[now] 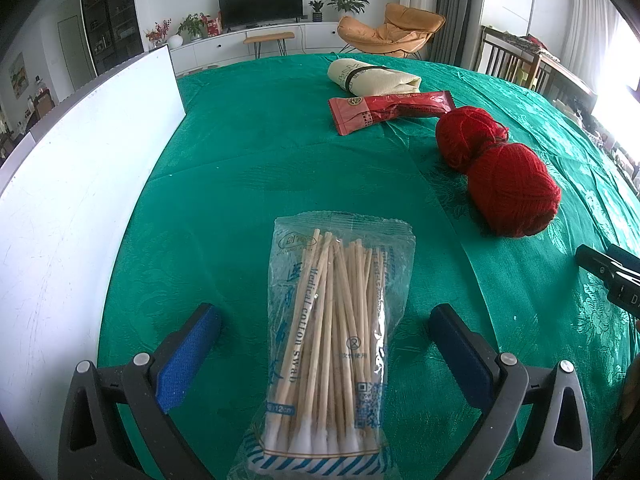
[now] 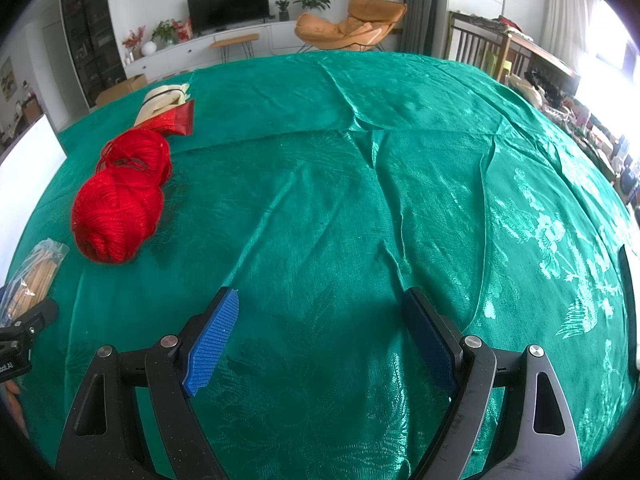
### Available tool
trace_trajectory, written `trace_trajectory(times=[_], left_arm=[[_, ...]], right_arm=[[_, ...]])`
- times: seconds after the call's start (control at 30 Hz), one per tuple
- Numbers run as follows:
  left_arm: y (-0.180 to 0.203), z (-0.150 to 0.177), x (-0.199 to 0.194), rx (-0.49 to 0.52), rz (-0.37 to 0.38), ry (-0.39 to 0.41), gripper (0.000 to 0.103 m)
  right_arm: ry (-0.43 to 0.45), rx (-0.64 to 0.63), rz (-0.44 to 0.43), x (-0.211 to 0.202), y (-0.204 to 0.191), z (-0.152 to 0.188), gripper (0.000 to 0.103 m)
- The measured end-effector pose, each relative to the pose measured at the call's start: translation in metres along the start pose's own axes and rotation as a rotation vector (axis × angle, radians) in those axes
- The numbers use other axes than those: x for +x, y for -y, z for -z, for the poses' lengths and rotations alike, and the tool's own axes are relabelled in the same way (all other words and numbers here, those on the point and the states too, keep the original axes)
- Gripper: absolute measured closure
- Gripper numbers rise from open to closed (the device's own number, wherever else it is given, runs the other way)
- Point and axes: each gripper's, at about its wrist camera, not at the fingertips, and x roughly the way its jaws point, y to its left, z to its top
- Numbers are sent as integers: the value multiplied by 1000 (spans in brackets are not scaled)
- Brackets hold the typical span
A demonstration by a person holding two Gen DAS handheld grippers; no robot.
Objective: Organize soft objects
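A clear bag of cotton swabs (image 1: 332, 344) lies on the green tablecloth (image 1: 260, 152) between the open fingers of my left gripper (image 1: 326, 320), which is not closed on it. Red yarn skeins (image 1: 500, 172) lie to the right, with a red packet (image 1: 388, 110) and a rolled cream cloth (image 1: 372, 76) beyond. My right gripper (image 2: 320, 312) is open and empty over bare cloth. In the right wrist view the yarn (image 2: 120, 196), the packet (image 2: 180, 120), the cream cloth (image 2: 164, 98) and the swab bag (image 2: 34, 276) lie at the left.
A white board (image 1: 80, 184) stands along the table's left side. Part of the right gripper (image 1: 612, 276) shows at the left view's right edge. Chairs, a TV unit and an orange lounge chair stand beyond the table.
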Motion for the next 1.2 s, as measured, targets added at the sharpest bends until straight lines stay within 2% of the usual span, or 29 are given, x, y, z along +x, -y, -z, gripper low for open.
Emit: trace_trajectory(times=[0.6, 0.73, 0.83, 0.9, 1.0, 1.1, 1.13, 1.2], left_arm=[[0, 0, 0, 0, 0, 0, 0], [0, 0, 0, 0, 0, 0, 0], [0, 0, 0, 0, 0, 0, 0], [0, 0, 0, 0, 0, 0, 0], [0, 0, 0, 0, 0, 0, 0], [0, 0, 0, 0, 1, 0, 0], [0, 0, 1, 0, 1, 0, 0], [0, -1, 1, 0, 1, 0, 0]], right_arm=[[0, 1, -1, 0, 0, 0, 17], [-6, -8, -13, 2, -2, 0, 12], [-24, -53, -44, 2, -2, -1, 13], [-53, -45, -53, 1, 1, -9, 14], [-4, -13, -107, -12, -4, -42, 14], [75, -146, -183, -21, -46, -93, 14], [83, -270, -206, -16, -77, -115, 14], [46, -476, -200, 3, -121, -136, 16]])
